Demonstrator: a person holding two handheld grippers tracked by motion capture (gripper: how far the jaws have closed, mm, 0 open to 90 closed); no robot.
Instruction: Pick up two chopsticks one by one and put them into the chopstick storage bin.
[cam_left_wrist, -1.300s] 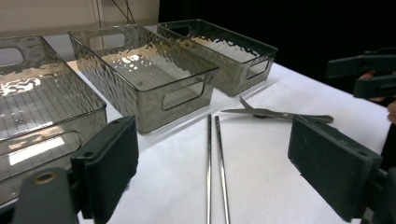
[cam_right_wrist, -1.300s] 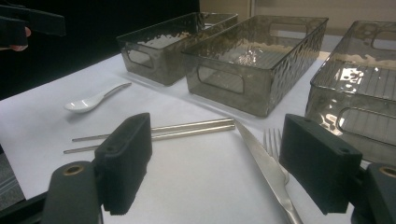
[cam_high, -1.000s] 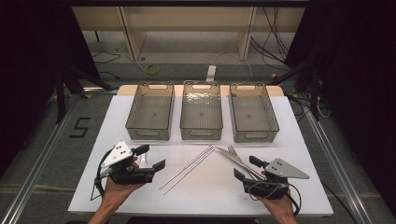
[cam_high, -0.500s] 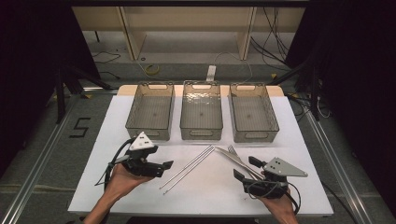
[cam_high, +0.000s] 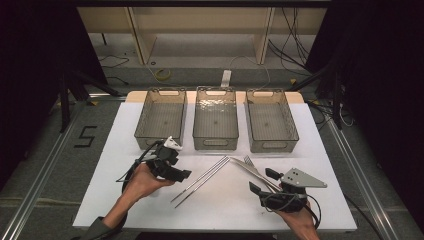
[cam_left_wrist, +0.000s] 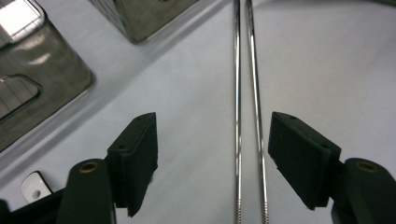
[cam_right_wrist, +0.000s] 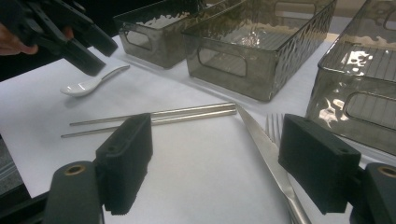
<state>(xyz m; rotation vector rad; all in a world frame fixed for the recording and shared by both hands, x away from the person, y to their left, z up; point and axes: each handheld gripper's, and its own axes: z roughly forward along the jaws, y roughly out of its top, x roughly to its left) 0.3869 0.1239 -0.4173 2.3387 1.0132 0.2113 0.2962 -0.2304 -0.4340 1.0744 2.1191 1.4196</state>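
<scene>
Two metal chopsticks (cam_high: 202, 181) lie side by side on the white table (cam_high: 120, 150). My left gripper (cam_high: 181, 167) is held over their near part. In the left gripper view the chopsticks (cam_left_wrist: 246, 116) run between the jaws of that gripper (cam_left_wrist: 215, 163), closer to the right pad (cam_left_wrist: 299, 158). The jaws have just been closing but stand open, with no pad touching metal. My right gripper (cam_high: 262, 181) rests open at the front right, beside a knife (cam_right_wrist: 266, 149) and a fork (cam_right_wrist: 276, 123). A white spoon (cam_right_wrist: 88, 85) lies under the left gripper (cam_right_wrist: 70, 37).
Three smoky clear bins stand in a row behind the cutlery: left (cam_high: 157, 141), middle (cam_high: 216, 142), right (cam_high: 272, 144). The table's edges drop to a grey floor with metal rails (cam_high: 45, 170). Bare white table lies in front of the chopsticks.
My left gripper has moved right and slightly away from the person, onto the chopsticks, and its jaws have narrowed. The right gripper has stayed put.
</scene>
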